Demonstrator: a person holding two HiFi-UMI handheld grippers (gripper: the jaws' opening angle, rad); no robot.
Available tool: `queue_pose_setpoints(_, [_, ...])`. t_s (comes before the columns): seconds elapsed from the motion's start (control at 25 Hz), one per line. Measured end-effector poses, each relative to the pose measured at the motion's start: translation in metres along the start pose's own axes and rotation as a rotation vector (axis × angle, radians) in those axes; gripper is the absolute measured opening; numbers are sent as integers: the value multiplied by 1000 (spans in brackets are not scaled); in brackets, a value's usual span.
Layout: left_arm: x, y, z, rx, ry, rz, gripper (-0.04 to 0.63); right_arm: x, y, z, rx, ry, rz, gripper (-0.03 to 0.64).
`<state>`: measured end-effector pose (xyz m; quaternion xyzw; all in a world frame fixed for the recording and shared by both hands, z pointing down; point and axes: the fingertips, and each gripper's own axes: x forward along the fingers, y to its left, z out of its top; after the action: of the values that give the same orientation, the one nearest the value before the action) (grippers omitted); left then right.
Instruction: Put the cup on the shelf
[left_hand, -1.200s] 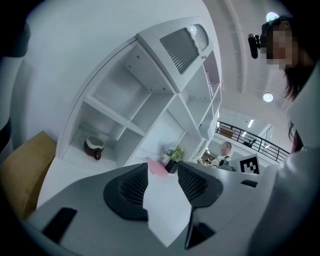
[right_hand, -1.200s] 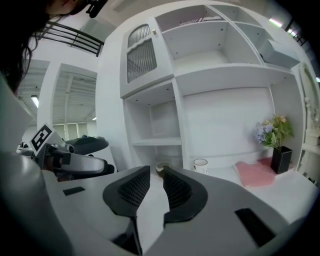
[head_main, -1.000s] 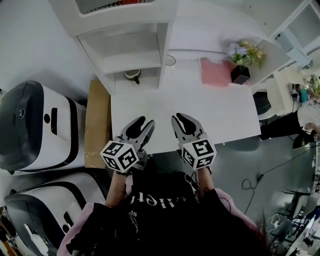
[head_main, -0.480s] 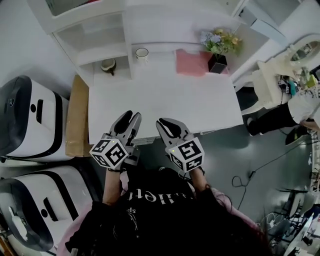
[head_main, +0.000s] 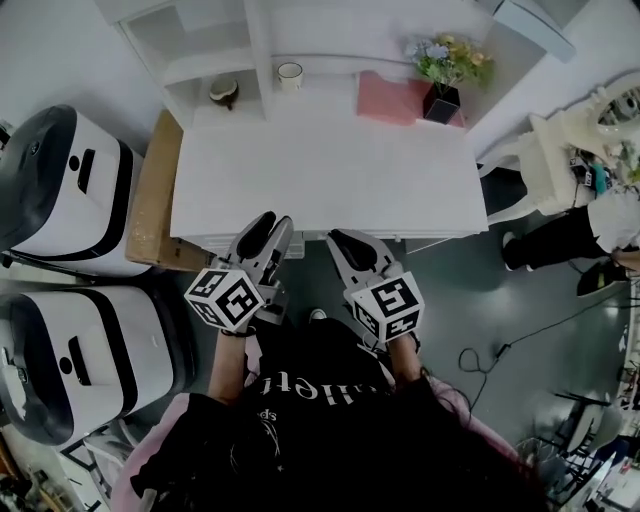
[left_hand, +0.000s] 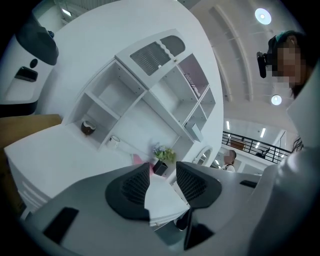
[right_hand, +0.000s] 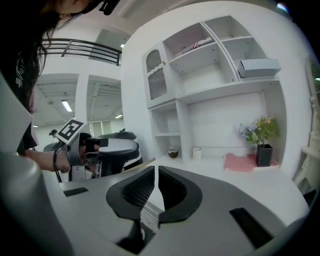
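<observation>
A small white cup (head_main: 290, 72) stands at the back of the white desk (head_main: 320, 170), just right of the white shelf unit (head_main: 200, 65). The cup (left_hand: 114, 141) is small and far off in the left gripper view, and the cup (right_hand: 197, 152) is just as distant in the right gripper view. My left gripper (head_main: 272, 225) hovers at the desk's front edge, jaws apart, nothing between them (left_hand: 162, 167). Beside it my right gripper (head_main: 340, 238) has its jaws together on nothing (right_hand: 156, 170). Both are far from the cup.
A brown bowl-like object (head_main: 224, 92) sits in the shelf's lowest cubby. A pink cloth (head_main: 388, 97) and a potted flower (head_main: 443, 100) lie at the back right. Two white-and-black machines (head_main: 60, 180) and a brown board (head_main: 150, 200) flank the desk's left. A person (head_main: 590, 225) is at far right.
The right gripper's jaws have closed. Both grippers have drawn back from over the desk to its front edge, and the view has shifted.
</observation>
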<state>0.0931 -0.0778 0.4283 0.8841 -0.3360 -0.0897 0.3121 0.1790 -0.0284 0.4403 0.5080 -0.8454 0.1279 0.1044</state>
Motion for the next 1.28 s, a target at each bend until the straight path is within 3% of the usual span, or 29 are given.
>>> queue_pose_setpoints(0.44, [-63,-37,-16,45,14,-16,155,-27,47,-9,26,-38,14,58])
queue_pose_setpoints(0.92, [-164,-33,-17,72,54,-37,65,-34,133,-21,82,-49,-27,58])
queue_pose_setpoints(1.28, [-227,-23,-28,64,78,-48,38,-50,192,-39,105,-54,-48,58])
